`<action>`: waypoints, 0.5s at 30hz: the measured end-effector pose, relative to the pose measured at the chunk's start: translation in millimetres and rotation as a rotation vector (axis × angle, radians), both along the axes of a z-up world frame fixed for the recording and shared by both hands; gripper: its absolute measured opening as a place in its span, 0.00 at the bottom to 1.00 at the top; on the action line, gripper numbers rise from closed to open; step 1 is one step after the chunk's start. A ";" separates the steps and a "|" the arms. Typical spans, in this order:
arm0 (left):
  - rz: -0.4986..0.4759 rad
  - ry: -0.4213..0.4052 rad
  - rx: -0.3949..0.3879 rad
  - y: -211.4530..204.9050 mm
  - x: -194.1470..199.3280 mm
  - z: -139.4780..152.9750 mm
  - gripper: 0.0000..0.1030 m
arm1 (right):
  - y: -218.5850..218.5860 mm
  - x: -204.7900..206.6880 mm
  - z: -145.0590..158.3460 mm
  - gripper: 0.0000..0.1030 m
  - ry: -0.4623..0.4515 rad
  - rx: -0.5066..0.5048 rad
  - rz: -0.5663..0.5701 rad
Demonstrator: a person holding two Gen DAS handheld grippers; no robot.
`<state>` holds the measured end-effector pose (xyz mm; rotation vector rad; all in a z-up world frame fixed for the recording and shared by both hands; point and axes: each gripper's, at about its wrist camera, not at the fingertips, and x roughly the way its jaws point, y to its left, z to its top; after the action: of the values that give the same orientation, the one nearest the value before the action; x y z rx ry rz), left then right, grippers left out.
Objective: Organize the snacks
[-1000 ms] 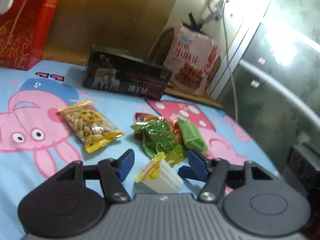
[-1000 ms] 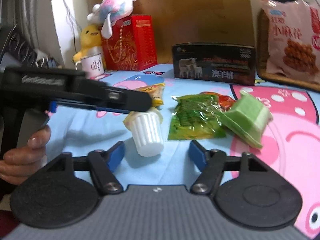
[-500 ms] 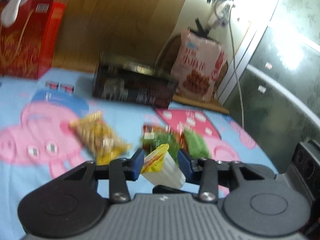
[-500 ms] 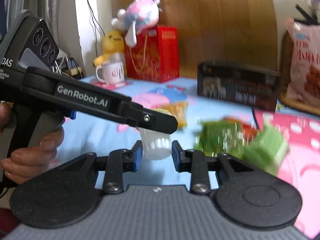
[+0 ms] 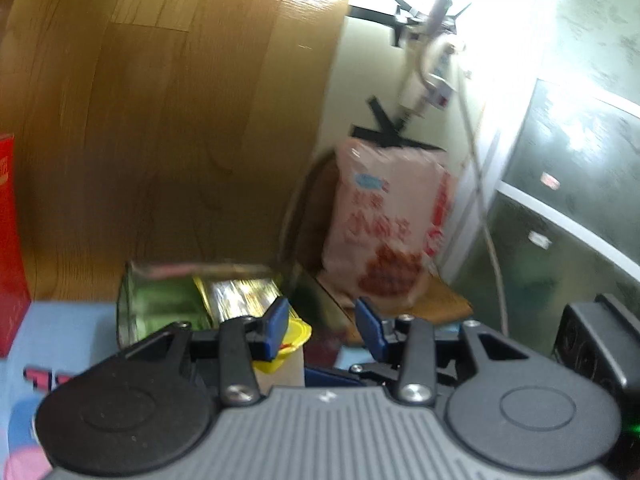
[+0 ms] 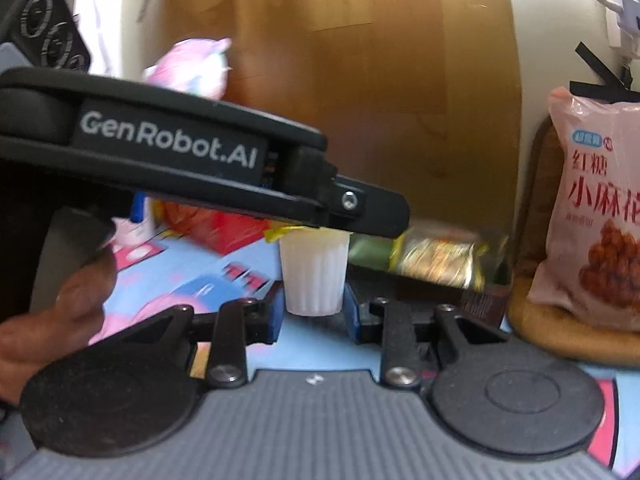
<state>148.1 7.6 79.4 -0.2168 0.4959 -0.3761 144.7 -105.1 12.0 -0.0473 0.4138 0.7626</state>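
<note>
White jelly cup (image 6: 313,276) is pinched low down by the right gripper (image 6: 312,312) and near its yellow lid by the left gripper (image 5: 320,332). Both jaws were just closed; it is lifted off the blue sheet (image 6: 208,280), ready for sorting.

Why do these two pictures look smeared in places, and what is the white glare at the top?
Left wrist view: a bright window washes out the upper right; the pink snack bag is motion-blurred. Right wrist view: the ribbed white jelly cup is fairly sharp, the pink plush toy smeared; straight edges bow.
</note>
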 end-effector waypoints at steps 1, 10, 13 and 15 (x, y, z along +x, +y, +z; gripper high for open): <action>0.017 0.004 -0.004 2.5 8.5 1.7 0.36 | 4.9 13.4 0.8 0.33 0.000 0.004 -0.014; 0.159 0.078 -0.007 38.8 50.1 -15.3 0.39 | 31.3 76.6 -12.7 0.37 0.082 0.024 -0.068; 0.171 0.079 -0.032 64.7 32.8 -22.4 0.41 | 13.7 67.9 -10.5 0.48 0.099 0.095 -0.097; 0.191 0.094 -0.030 77.3 13.6 -29.5 0.43 | -2.6 49.0 -11.2 0.49 0.131 0.141 -0.087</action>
<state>161.7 84.9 49.9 -0.3097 0.5571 -0.1874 193.7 -107.7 0.9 0.1528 0.4821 0.7096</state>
